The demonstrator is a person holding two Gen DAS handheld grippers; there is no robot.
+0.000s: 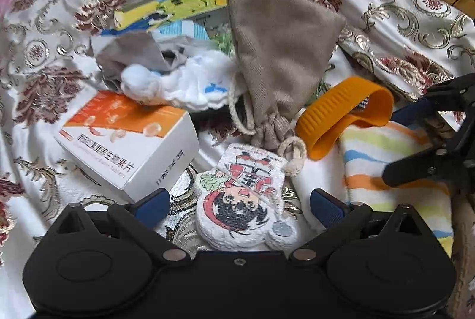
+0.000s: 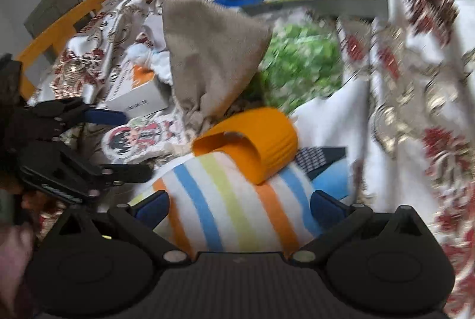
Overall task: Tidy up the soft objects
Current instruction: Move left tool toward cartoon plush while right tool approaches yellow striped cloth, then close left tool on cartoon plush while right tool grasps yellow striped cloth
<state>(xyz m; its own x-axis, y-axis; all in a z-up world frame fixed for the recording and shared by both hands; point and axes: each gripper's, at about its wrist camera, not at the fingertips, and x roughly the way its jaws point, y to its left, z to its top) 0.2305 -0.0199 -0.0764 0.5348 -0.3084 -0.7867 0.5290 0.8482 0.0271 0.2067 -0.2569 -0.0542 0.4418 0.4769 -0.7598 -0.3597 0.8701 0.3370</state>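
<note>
though spread, right tongs (image 2: pixel 240 207) around towel (image 2: pixel 225 209)

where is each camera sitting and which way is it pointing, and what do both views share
Left wrist: on the left hand-held gripper, looking forward and down at the cartoon patch; its own open blue-padded fingers show, and the right hand-held gripper enters at the right edge.
Right wrist: on the right hand-held gripper, looking down at the striped towel between its open fingers; the left hand-held gripper shows at left.
Shared: patch, towel, tan pouch, orange band, white box.
</note>
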